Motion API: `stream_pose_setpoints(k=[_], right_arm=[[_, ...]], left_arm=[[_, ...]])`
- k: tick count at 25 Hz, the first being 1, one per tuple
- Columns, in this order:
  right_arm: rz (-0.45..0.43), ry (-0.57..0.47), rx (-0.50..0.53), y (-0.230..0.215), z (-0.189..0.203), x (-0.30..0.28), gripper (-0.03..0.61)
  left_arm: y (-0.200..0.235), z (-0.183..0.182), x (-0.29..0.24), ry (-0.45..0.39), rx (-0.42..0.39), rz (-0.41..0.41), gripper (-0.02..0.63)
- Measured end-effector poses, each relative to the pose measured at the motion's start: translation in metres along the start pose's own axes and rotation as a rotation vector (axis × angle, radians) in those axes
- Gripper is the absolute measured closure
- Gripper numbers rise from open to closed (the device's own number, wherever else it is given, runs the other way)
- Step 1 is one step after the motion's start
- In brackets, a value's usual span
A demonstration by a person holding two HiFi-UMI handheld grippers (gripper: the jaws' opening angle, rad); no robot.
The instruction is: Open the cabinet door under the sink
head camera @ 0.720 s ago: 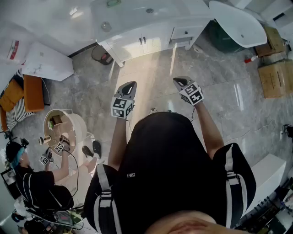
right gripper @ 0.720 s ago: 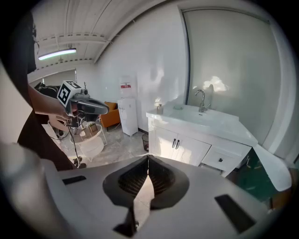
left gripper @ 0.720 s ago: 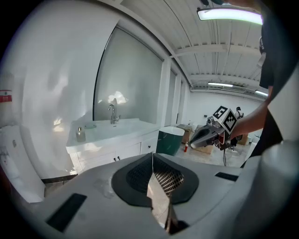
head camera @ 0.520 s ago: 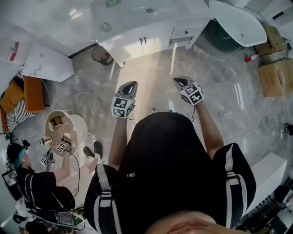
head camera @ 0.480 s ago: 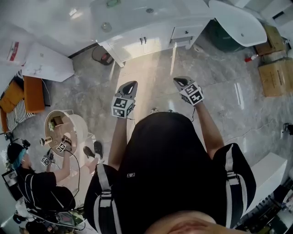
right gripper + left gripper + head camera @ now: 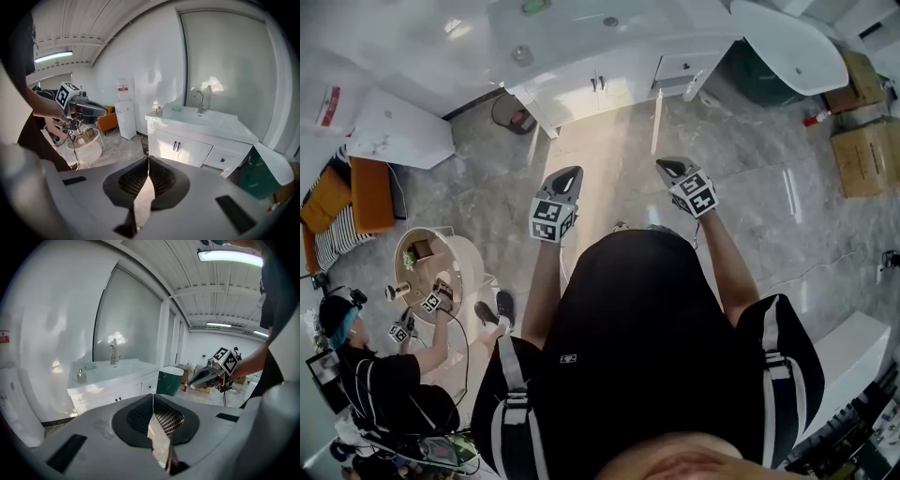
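while the person stands on the grey floor [image 6: 478, 187] well apart from the vanity [image 6: 581, 37], both tools are carried level and aimed towards it, apparently an approach posture. left gripper [image 6: 566, 176]: jaws together, tips meeting, nothing between them. right gripper [image 6: 669, 167]: likewise closed and empty, held near the left one. the cabinet doors [image 6: 180, 149] under the sink [image 6: 199, 117] lie in the vanity's front face, both flush, their paired handles [image 6: 176, 146] side by side at the centre seam. judged step: walking in. the jaws would need to part before a handle can be taken, and neither gripper is yet near one.
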State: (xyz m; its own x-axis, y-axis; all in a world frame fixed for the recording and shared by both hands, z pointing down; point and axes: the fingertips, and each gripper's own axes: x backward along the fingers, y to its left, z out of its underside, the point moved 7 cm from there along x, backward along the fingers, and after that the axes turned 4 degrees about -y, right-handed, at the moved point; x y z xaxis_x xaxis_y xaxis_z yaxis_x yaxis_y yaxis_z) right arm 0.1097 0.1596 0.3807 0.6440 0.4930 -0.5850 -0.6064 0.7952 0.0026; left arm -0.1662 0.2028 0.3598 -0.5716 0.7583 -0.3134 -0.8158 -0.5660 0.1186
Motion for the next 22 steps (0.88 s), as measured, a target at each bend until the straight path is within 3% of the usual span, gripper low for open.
stream_pose_setpoints(k=[11,22], right_arm=[[0.018,0.005,-0.041,-0.006,0.007,-0.01,0.518],[-0.041,0.013,-0.039,-0.018,-0.015,-0.071,0.518]], left_arm=[[0.011,-0.009,-0.002,-0.001,-0.011,0.009,0.597],[0.061,-0.007,0.005,0.005,0.026,-0.073,0.597]])
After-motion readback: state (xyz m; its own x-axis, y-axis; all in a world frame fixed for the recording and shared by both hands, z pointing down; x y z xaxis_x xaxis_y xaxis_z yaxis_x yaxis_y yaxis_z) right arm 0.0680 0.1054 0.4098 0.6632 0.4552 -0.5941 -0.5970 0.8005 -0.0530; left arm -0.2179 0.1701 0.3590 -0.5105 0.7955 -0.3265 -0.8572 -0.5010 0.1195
